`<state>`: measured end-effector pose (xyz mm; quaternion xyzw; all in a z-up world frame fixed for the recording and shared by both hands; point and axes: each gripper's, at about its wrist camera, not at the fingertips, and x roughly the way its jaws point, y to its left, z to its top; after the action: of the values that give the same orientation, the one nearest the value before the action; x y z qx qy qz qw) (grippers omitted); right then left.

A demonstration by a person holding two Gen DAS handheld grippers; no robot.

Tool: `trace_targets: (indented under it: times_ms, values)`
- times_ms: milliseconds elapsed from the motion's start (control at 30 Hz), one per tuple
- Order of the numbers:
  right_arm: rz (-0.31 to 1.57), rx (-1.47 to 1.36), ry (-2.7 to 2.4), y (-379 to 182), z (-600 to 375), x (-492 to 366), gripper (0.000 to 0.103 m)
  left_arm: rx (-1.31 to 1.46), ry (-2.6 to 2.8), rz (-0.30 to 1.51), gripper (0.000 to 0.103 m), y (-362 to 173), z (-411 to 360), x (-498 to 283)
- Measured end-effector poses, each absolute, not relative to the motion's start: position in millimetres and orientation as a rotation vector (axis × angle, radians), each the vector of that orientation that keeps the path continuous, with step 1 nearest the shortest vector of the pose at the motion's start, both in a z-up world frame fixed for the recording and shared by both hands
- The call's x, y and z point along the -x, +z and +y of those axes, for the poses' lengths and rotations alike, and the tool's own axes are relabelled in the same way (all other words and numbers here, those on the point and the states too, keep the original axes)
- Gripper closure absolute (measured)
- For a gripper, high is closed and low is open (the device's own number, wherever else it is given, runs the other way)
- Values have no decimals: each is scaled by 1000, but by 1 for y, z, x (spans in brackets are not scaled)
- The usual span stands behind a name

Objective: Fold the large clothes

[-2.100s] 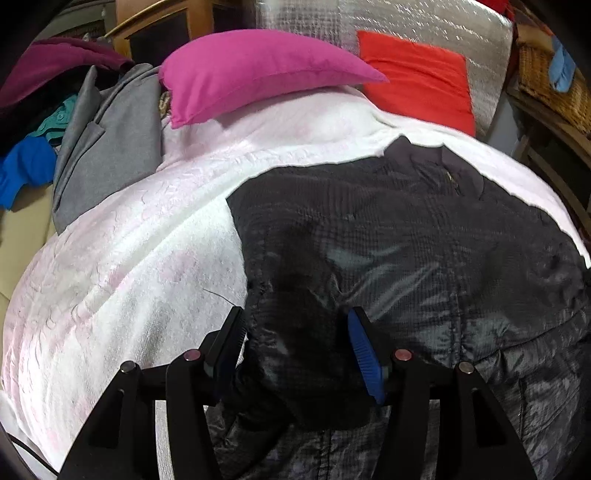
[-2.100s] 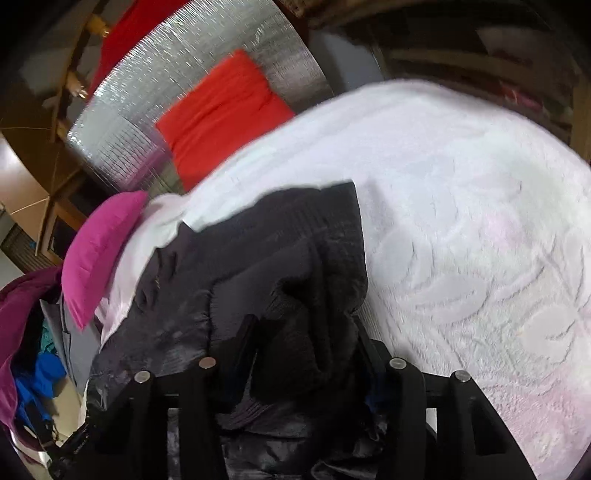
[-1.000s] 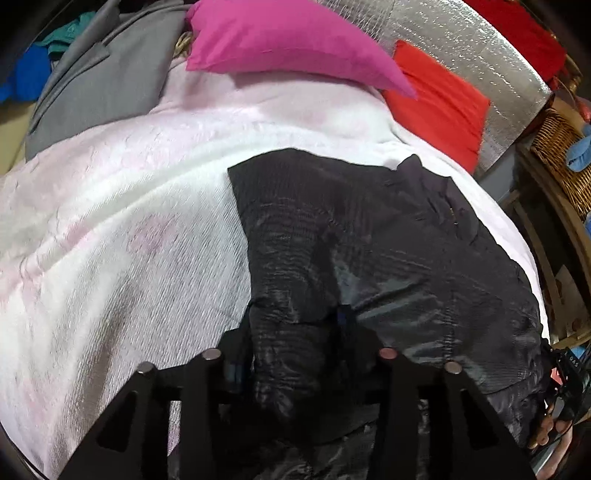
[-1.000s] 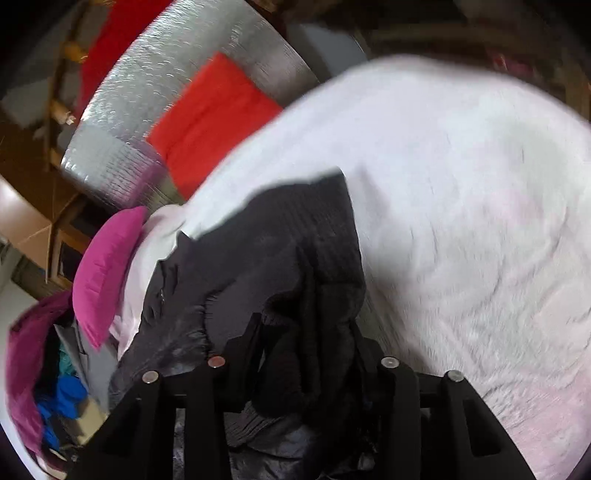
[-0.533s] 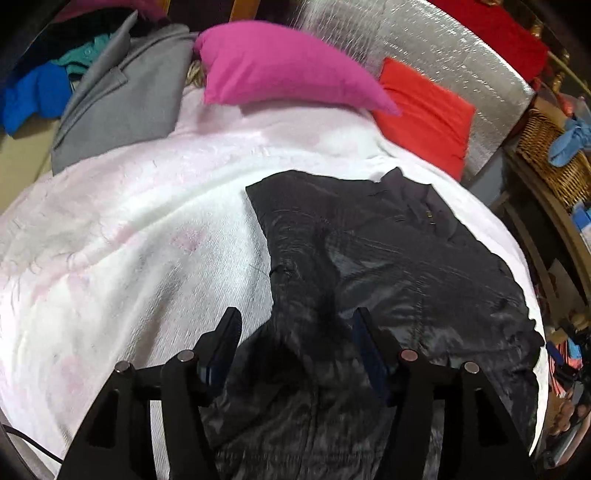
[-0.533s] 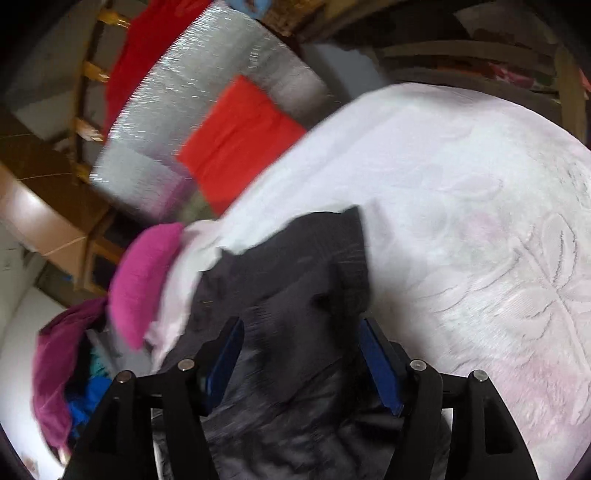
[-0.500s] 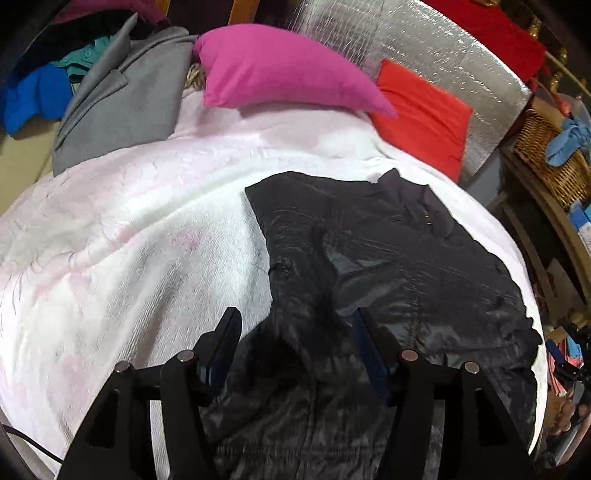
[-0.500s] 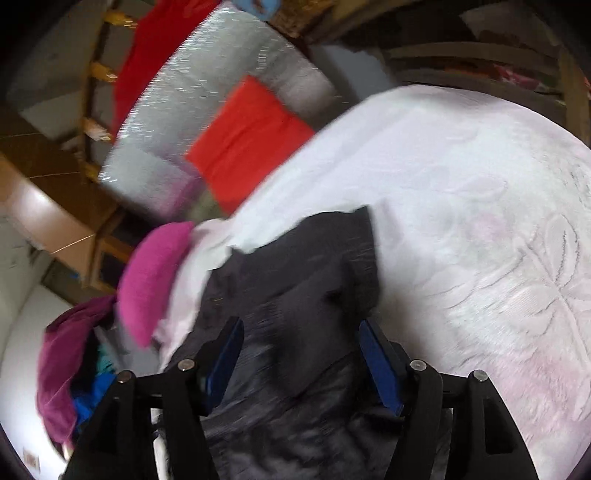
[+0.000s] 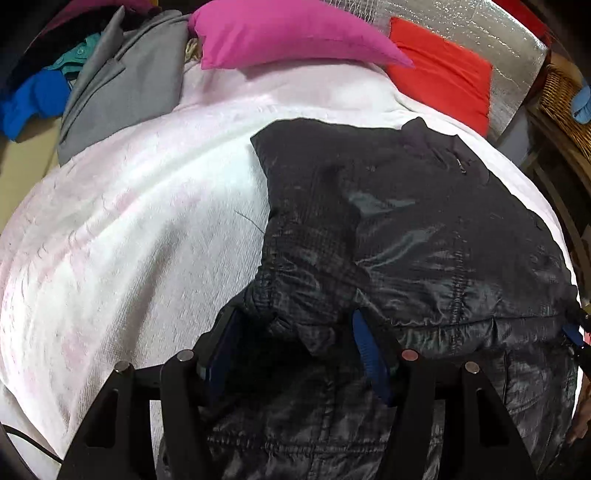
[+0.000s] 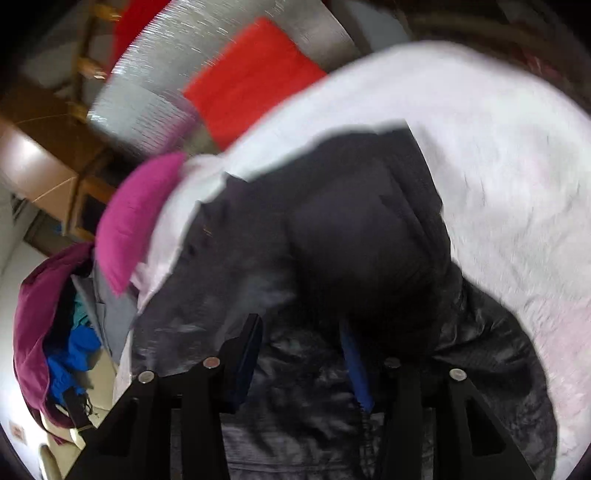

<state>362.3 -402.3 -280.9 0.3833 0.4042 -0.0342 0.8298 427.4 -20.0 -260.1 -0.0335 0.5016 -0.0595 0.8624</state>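
A black quilted jacket [image 9: 424,240] lies on the white and pink bed cover [image 9: 129,240], with its near sleeves folded inward. My left gripper [image 9: 293,343] hangs over the jacket's near left part. It stands open, and a rumpled fold of fabric rises between its blue pads without being pinched. In the blurred right wrist view the jacket [image 10: 332,240] fills the middle. My right gripper [image 10: 301,343] is over its near edge. Its jaws are closing with fabric between them, and both pad faces still show.
A pink pillow [image 9: 288,33], a red cushion [image 9: 443,66] and a silver foil board [image 9: 480,26] stand at the bed's far end. A grey garment [image 9: 122,85] and a pile of clothes [image 10: 37,314] lie at the left. A wicker basket [image 9: 565,99] is at the right.
A second ago both grippers were shut on bunches of jacket. Both have let go. The left stays wide; the right opened wide, then narrowed again and moved closer over the jacket.
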Motion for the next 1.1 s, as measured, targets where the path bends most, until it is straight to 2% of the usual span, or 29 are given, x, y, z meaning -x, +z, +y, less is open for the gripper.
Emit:
trace_targets:
  times_ms: [300, 500, 667, 1000, 1100]
  values:
    - [725, -721, 57, -243, -372, -360, 58, -12, -154, 894, 40, -223, -39, -400]
    - [774, -652, 57, -251, -346, -377, 63, -94, -165, 825, 40, -213, -61, -393]
    - [908, -678, 25, -282, -346, -394, 65, -122, -173, 808, 40, -212, -69, -391]
    - [805, -683, 61, -257, -351, -381, 62, -136, -175, 813, 40, -216, -79, -389]
    - [859, -688, 34, -267, -352, -387, 58, -145, -180, 828, 40, -220, -83, -391]
